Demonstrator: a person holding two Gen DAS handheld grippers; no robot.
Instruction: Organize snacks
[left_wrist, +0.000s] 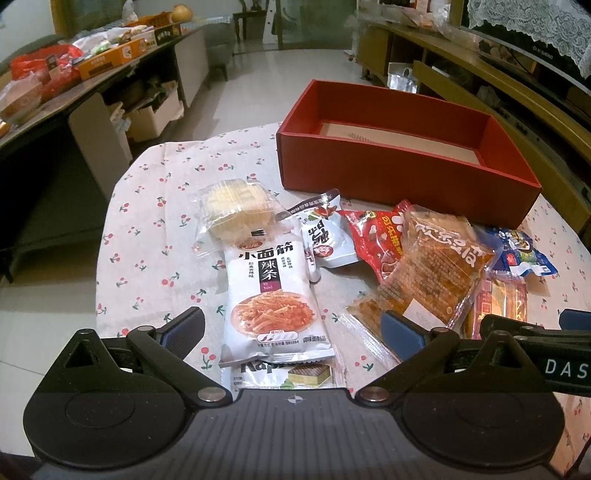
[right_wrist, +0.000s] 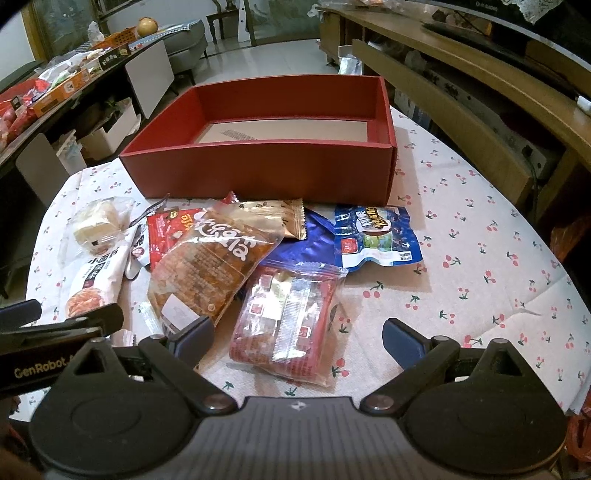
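Brightness: the room was evenly lit indoors, moderately bright, with a warm cast.
Shadows: soft and short, falling toward 4 o'clock beside the blue packet (right_wrist: 376, 236) on the tablecloth (right_wrist: 480, 258).
Glare: small highlights sat on the clear wrapper (left_wrist: 236, 210) and the tiled floor (left_wrist: 295, 70).
Distortion: strong fisheye bending, with dark vignetted corners.
Focus: the centre was sharp; far furniture at 12 o'clock was soft and noisy.

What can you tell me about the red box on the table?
The red box is an open, lidless rectangular carton that looks like matte cardboard, red on its walls inside and out, with a pale floor showing some print. It looks empty. It sits flat at the far side of the cherry-print tablecloth, just behind the pile of snack packets.
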